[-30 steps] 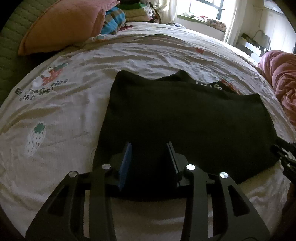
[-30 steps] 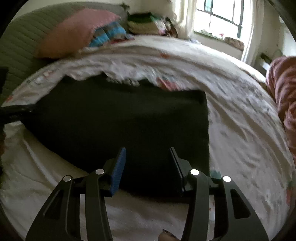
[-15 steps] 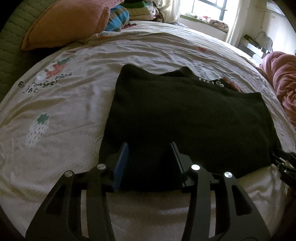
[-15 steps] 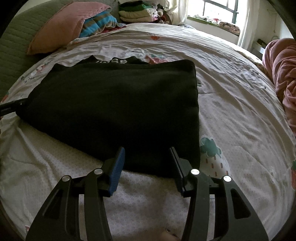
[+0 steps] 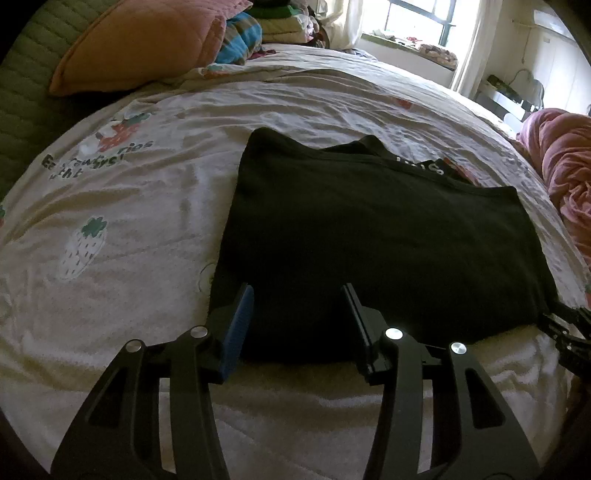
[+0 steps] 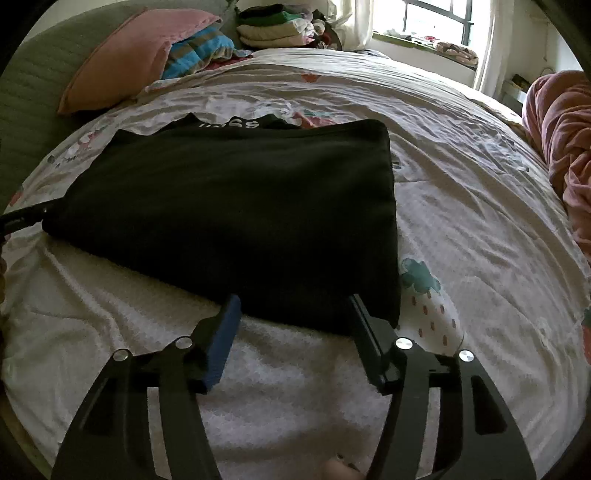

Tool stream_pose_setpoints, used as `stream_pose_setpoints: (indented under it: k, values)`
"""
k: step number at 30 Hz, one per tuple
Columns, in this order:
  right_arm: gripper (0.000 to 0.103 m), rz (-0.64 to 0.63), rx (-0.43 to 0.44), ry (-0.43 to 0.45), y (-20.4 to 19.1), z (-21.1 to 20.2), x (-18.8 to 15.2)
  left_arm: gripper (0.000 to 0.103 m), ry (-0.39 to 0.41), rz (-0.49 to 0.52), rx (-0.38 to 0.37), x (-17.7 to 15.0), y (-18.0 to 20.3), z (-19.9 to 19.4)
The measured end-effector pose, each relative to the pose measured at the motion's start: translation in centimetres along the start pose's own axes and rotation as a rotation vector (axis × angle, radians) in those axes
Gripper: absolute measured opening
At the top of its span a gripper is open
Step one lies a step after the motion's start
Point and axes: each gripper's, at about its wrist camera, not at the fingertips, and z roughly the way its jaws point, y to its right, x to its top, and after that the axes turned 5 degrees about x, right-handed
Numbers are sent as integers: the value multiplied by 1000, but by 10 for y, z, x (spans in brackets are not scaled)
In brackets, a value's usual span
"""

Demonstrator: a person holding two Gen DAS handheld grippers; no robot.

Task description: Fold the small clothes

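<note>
Left gripper (image 5: 297, 291): fingers apart, straddling the near left edge of the folded black garment (image 5: 376, 236), gripping nothing. Right gripper (image 6: 293, 299): fingers spreading wider at the garment's near right corner, nothing pinched. Garment flat on the strawberry-print bed (image 6: 480, 192). Beyond: orange pillow (image 5: 147, 44), stacked clothes (image 6: 273, 29), pink blanket (image 6: 561, 122).
</note>
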Motion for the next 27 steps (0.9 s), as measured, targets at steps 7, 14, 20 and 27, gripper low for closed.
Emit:
stream_pose_setpoints:
  k: [7, 14, 20, 27]
  values:
    - [66, -2, -1, 1, -6, -4, -1, 61, 4, -5, 16, -6, -4, -6]
    - [79, -38, 12, 23, -24, -12, 3, 65, 3, -32, 18, -12, -18, -11]
    - [85, -90, 36, 48, -49, -15, 10, 75, 14, -48, 36, -13, -30, -15]
    - [88, -192, 70, 64, -96, -8, 20, 93, 15, -102, 57, -7, -51, -15]
